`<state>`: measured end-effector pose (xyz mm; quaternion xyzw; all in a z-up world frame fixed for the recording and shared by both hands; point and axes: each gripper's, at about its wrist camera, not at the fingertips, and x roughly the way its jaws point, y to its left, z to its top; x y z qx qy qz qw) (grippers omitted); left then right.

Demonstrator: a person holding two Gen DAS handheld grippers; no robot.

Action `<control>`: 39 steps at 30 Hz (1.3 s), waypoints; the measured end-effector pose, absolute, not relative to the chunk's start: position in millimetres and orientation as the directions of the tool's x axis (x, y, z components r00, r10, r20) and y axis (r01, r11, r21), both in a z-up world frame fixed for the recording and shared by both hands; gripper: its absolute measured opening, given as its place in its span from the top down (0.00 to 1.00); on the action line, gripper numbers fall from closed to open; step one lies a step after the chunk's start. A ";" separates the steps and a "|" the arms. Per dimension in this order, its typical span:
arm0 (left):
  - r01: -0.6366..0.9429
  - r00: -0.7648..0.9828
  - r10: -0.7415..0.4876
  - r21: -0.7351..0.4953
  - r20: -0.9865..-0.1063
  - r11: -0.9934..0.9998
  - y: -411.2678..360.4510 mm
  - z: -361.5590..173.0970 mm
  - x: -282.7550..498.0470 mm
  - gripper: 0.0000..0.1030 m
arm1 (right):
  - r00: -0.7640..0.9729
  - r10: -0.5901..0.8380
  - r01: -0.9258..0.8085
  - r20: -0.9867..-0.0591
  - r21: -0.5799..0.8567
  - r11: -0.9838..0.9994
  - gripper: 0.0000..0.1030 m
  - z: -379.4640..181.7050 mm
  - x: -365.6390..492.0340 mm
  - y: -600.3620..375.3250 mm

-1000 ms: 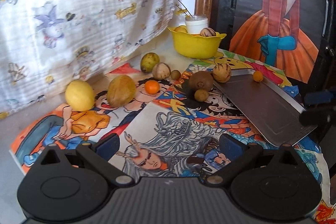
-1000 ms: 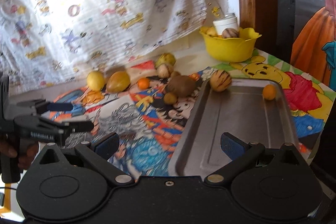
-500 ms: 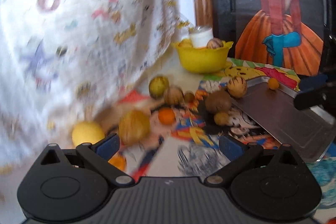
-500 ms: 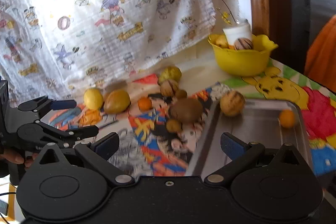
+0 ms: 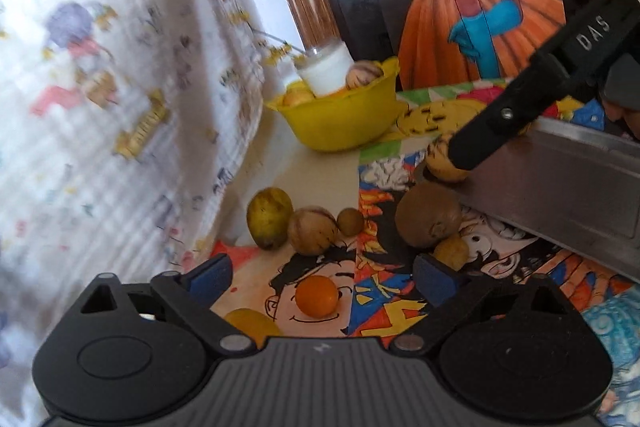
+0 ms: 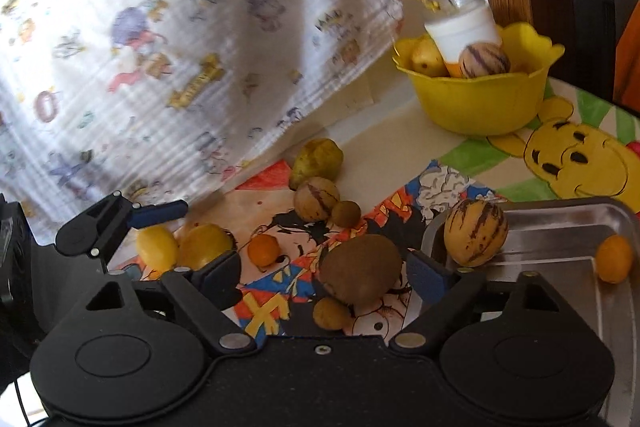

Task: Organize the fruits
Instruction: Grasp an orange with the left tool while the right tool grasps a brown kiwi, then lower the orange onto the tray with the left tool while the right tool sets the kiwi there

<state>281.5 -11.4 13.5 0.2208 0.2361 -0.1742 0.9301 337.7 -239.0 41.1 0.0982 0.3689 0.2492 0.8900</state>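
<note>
1. i am holding the left tool [image 5: 320, 273] low over the counter [image 5: 320, 171]; its jaws are spread and closing. a small orange fruit [image 5: 317, 296] is lying on the cartoon paper [image 5: 384, 311] between them, with neither pad touching it.
2. i am holding the right tool [image 6: 322, 273] over the same paper; its jaws are also spread and closing. the brown kiwi [image 6: 360, 269] is sitting between the blue pads, apparently not pressed by either one. a small yellow-brown fruit [image 6: 331, 313] is touching the kiwi's near side.
3. the metal tray [image 6: 560, 239] is lying to the right of the kiwi. it is carrying a striped yellow fruit [image 6: 476, 233] in its near-left corner and a small orange fruit further right [image 6: 614, 258], well apart.
4. the yellow bowl [image 6: 480, 103] is standing at the back by the printed curtain [image 6: 160, 47], holding a white cup [image 6: 460, 27] and a few fruits.
5. a greenish fruit [image 6: 318, 159], a striped round fruit [image 6: 317, 199] and a small brown one [image 6: 346, 214] are clustering between bowl and kiwi.
6. two yellow fruits [image 6: 182, 247] are lying side by side just beside the left tool's fingers in the right wrist view.
</note>
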 end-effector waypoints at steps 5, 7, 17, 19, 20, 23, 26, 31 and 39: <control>0.440 0.800 -0.210 0.313 -0.562 0.841 -11.8 -1.3 302.2 0.12 | 0.586 0.512 -0.351 -0.628 0.372 0.859 0.20 25.2 355.3 -237.2; 0.446 0.790 -0.210 0.305 -0.576 0.841 -12.2 -4.9 308.9 0.15 | 0.580 0.510 -0.348 -0.636 0.372 0.860 0.23 20.0 362.1 -236.2; 0.437 0.751 -0.180 0.274 -0.635 0.857 -10.4 -18.4 332.1 0.33 | 0.567 0.510 -0.384 -0.647 0.339 0.859 0.29 2.8 375.1 -225.9; 0.434 0.752 -0.177 0.275 -0.634 0.858 -9.1 -20.5 333.7 0.34 | 0.575 0.511 -0.404 -0.639 0.322 0.857 0.29 1.7 374.1 -224.5; 0.433 0.754 -0.175 0.279 -0.633 0.857 -9.3 -20.8 333.9 0.34 | 0.578 0.509 -0.411 -0.637 0.312 0.857 0.30 1.1 373.6 -224.0; 0.427 0.758 -0.173 0.278 -0.629 0.860 -8.1 -21.2 335.1 0.38 | 0.590 0.500 -0.438 -0.634 0.268 0.858 0.31 -0.4 371.7 -220.7; 0.421 0.765 -0.164 0.291 -0.623 0.859 -7.9 -21.9 335.0 0.42 | 0.604 0.479 -0.462 -0.637 0.209 0.862 0.31 -2.3 368.4 -214.8; 0.431 0.770 -0.161 0.318 -0.617 0.845 -10.6 -24.2 334.1 0.50 | 0.622 0.447 -0.488 -0.643 0.128 0.863 0.31 -5.9 364.7 -208.1; 0.454 0.762 -0.162 0.340 -0.627 0.823 -12.6 -27.6 336.2 0.55 | 0.615 0.422 -0.495 -0.666 0.090 0.864 0.33 -16.2 365.8 -206.7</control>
